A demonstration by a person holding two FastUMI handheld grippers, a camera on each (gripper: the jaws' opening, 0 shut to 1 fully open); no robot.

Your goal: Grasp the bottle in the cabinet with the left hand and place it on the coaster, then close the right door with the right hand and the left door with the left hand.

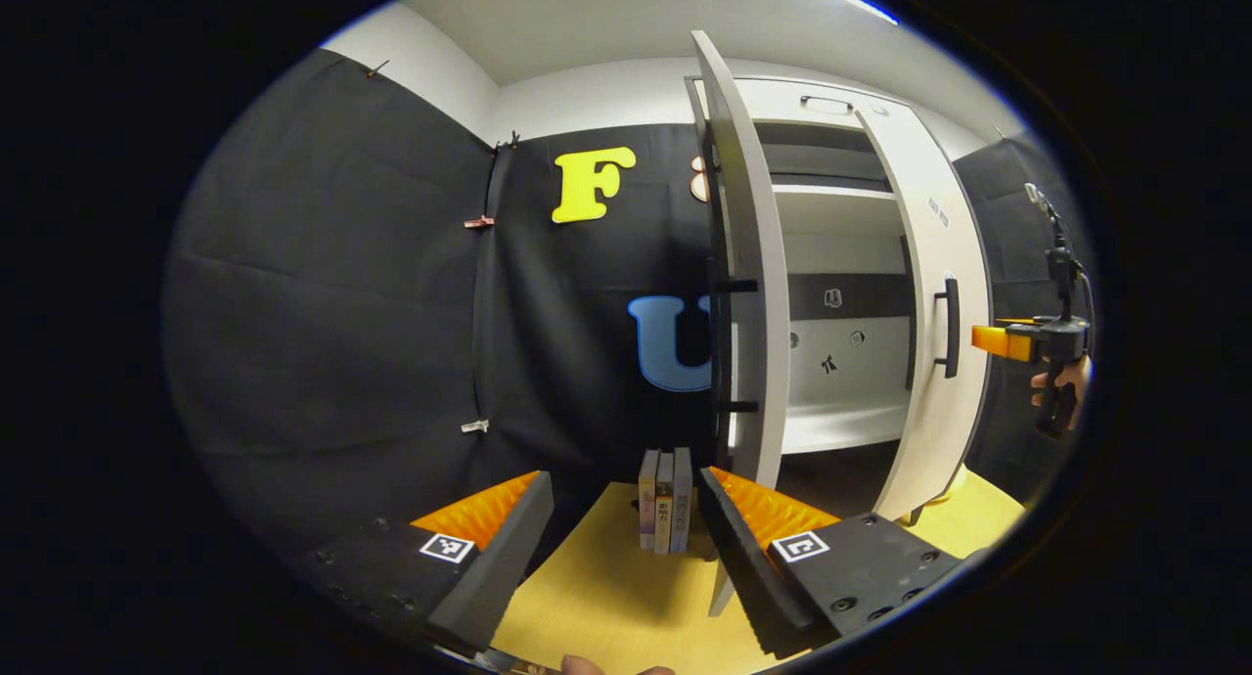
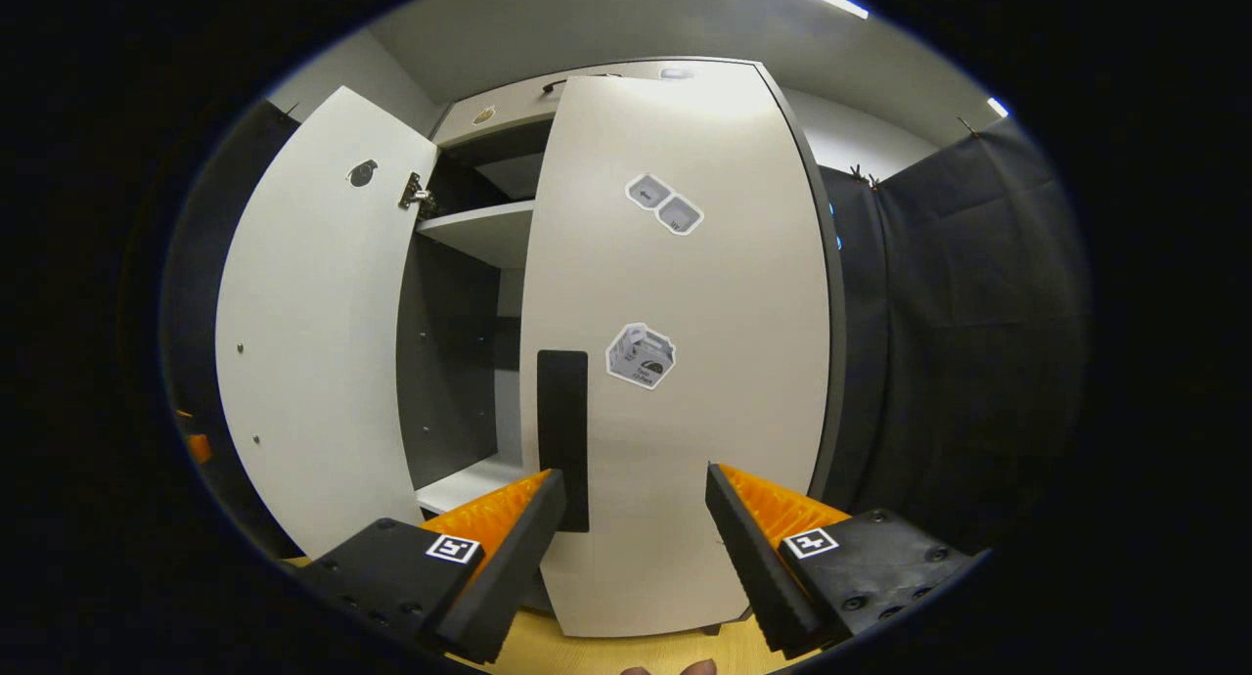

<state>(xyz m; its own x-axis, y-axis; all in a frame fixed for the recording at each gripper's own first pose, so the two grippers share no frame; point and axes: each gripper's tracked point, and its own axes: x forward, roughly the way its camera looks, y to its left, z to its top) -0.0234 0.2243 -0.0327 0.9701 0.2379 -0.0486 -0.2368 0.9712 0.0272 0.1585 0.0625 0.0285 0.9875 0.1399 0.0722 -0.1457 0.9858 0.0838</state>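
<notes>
The white cabinet (image 1: 831,103) stands on a yellow table. Its left door (image 1: 748,293) is swung wide and I see it edge-on in the left gripper view. The right door (image 2: 675,362) is most of the way shut, and its dark handle (image 2: 562,440) is just beyond my right gripper (image 2: 636,474). That gripper is open, nothing between its fingers, close to the door's outer face. In the left gripper view a hand holds the right gripper (image 1: 990,340) beside the right door (image 1: 934,264). My left gripper (image 1: 624,479) is open and empty, in front of the left door's edge.
A few upright books (image 1: 665,499) stand on the yellow table (image 1: 606,587) next to the left door. Inside the cabinet, white shelves (image 1: 841,426) show through the gap. Black cloth walls surround the booth on both sides.
</notes>
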